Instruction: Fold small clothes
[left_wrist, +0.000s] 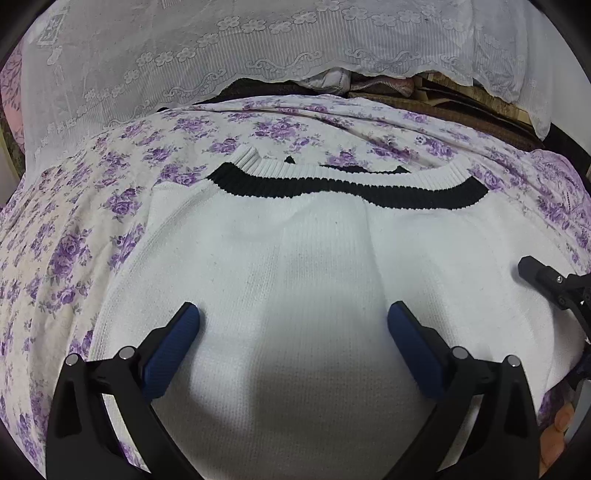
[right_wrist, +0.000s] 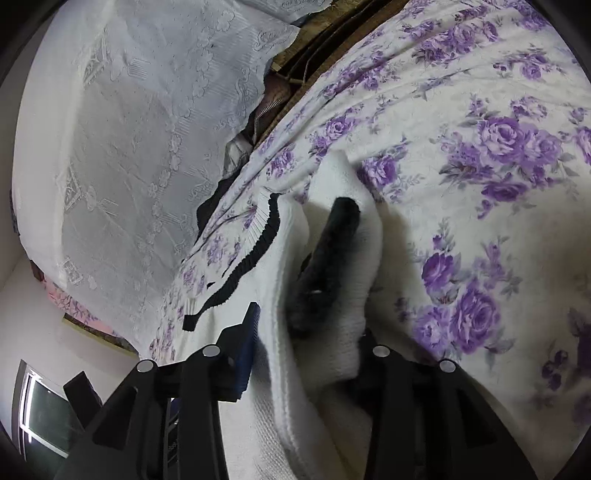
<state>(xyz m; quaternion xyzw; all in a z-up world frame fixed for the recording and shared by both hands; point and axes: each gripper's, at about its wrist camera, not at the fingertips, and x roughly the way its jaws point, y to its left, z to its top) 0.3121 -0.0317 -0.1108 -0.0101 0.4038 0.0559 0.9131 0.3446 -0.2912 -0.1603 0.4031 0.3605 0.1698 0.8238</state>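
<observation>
A white knit sweater (left_wrist: 295, 240) with a black band (left_wrist: 332, 186) along its ribbed far edge lies flat on a bed sheet printed with purple flowers (left_wrist: 74, 240). My left gripper (left_wrist: 291, 310) is open over the sweater's middle, its blue pads (left_wrist: 177, 343) wide apart with only flat cloth between them. My right gripper (left_wrist: 546, 280) shows at the sweater's right side. In the right wrist view, the right gripper (right_wrist: 306, 336) is shut on a bunched fold of the sweater (right_wrist: 280, 369). A black fuzzy cuff (right_wrist: 332, 251) lies within that fold. The cloth hides its right finger.
A white lace cover (left_wrist: 221, 55) hangs over stacked bedding behind the sheet, with brown folded fabric (left_wrist: 461, 103) showing below its edge. A person's fingers (left_wrist: 557, 424) appear at the lower right. The floral sheet (right_wrist: 480, 184) spreads to the sweater's right. A window (right_wrist: 44, 413) sits low left.
</observation>
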